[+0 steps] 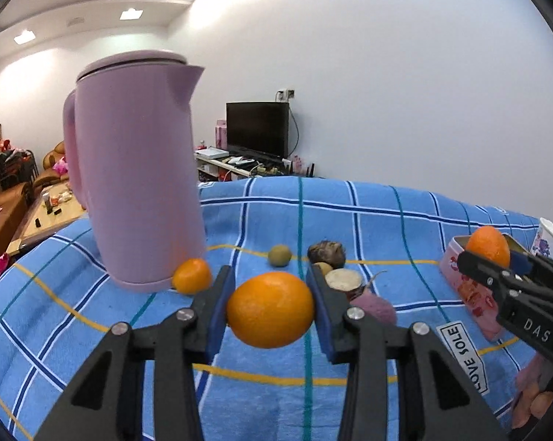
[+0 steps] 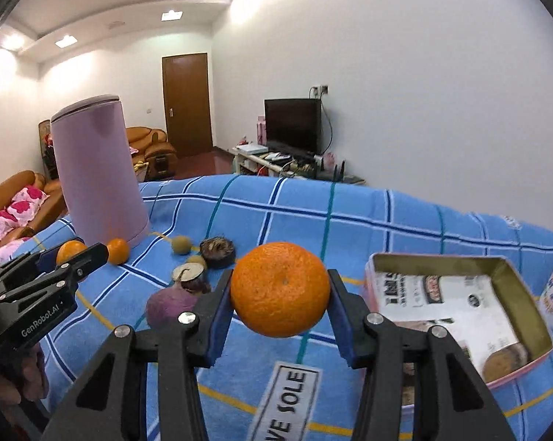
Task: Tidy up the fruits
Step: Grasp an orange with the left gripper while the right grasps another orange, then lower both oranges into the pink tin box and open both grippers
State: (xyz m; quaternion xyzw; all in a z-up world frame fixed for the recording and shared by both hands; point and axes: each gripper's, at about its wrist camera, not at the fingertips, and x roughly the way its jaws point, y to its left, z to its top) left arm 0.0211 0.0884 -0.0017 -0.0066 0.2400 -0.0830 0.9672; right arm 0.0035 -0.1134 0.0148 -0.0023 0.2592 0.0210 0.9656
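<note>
Both hand-held grippers were loaded: the left hand-held gripper (image 1: 270,310) was clamped on an orange (image 1: 270,309) held just above the blue checked cloth (image 1: 368,220), and the right hand-held gripper (image 2: 280,290) pinched a second orange (image 2: 280,289) in the air, just left of the open pink tin (image 2: 533,305). On the cloth lay a small mandarin (image 1: 191,275) touching the base of the pink kettle (image 1: 136,169), a greenish round fruit (image 1: 280,255), a dark wrinkled fruit (image 1: 326,253) and a cut purple root (image 1: 344,281) close behind the left fingers. Each orange was held only at two narrow blue pads (image 2: 217,316) on a round, slick skin — it looked as though a sideways swing could let the fruit roll out of the grip, and on the sloping, rumpled cloth it would likely run off the surface. The tin already held printed packets (image 2: 445,294) and what seemed a biscuit, so an orange released high might bounce on the rim or tip the light tin. With the two grippers near each other, a crossing move toward the tin risked a knock between them. The left one also sat close to the kettle — a careless lift could nudge the mandarin loose or brush the kettle.
</note>
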